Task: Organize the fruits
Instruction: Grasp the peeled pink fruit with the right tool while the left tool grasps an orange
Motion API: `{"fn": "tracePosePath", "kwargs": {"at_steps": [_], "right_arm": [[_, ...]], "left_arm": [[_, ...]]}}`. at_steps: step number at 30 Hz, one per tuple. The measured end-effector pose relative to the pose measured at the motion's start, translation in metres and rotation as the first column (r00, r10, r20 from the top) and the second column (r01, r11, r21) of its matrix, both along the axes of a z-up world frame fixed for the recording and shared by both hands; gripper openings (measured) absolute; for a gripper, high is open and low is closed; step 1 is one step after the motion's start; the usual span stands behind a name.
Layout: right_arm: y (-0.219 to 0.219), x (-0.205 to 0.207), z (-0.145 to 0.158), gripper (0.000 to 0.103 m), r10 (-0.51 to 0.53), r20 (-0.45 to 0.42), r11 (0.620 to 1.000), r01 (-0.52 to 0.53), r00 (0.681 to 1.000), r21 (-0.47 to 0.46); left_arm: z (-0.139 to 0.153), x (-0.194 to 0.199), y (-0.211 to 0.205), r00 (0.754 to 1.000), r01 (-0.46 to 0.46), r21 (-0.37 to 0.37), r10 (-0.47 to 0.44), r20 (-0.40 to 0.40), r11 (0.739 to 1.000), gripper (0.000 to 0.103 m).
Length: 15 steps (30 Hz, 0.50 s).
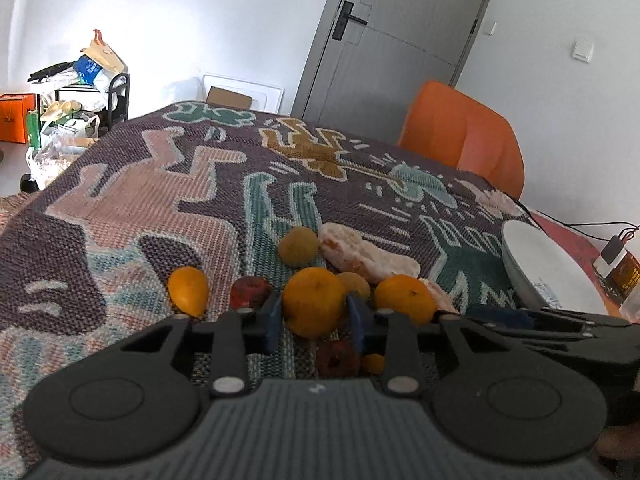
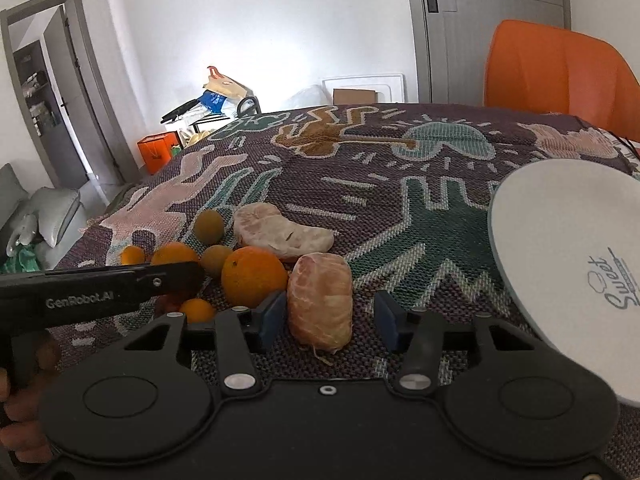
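Left gripper (image 1: 315, 316) closed, pads gripping — right gripper (image 2: 330, 316) low, jaws wide apart.

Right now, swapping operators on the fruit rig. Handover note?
Left claw: fingers against both sides of an orange; looks gripped, not lifted.
Right claw: open around a peeled citrus chunk, right finger clear of it.
Second peeled piece, another orange and small fruits sit clustered on the patterned cloth.
White plate at right shows no fruit.
Done: nothing sorted yet. Left: all the fruit, presumably onto the plate.
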State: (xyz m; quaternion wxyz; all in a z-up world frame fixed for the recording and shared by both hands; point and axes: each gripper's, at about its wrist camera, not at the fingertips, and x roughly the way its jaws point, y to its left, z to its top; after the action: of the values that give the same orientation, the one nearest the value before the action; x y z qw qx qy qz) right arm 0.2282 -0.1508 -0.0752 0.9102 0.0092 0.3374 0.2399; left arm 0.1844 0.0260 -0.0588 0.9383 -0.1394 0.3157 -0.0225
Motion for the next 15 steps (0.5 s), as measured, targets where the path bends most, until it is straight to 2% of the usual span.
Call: {"fn": "tracePosePath", "kwargs": {"at_steps": [9,11,12,15], "right_arm": [[0.008,0.006,-0.002,0.049,0.013,0.026,0.999,-0.012,1.000,-0.047],[0.012,0.006,-0.003,0.045,0.020,0.039,0.998,-0.018,0.999,-0.067],[0.013,0.005,-0.003,0.038,0.028,0.042,0.997,-0.025,0.999,-0.072],[0.009,0.003,-0.001,0.033,0.032,0.025,0.998,-0.030,0.999,-0.048]], "left_arm": [[0.016,-0.020,0.013,0.999,-0.022,-0.006,0.022,0.041,1.000,0.032],[0.017,-0.023,0.016,0.998,-0.031,-0.008,0.031,0.047,0.999,0.032],[0.018,-0.025,0.017,0.998,-0.035,-0.010,0.035,0.049,0.999,0.032],[0.019,-0.029,0.021,0.998,-0.039,-0.019,0.040,0.052,0.999,0.032]]}}
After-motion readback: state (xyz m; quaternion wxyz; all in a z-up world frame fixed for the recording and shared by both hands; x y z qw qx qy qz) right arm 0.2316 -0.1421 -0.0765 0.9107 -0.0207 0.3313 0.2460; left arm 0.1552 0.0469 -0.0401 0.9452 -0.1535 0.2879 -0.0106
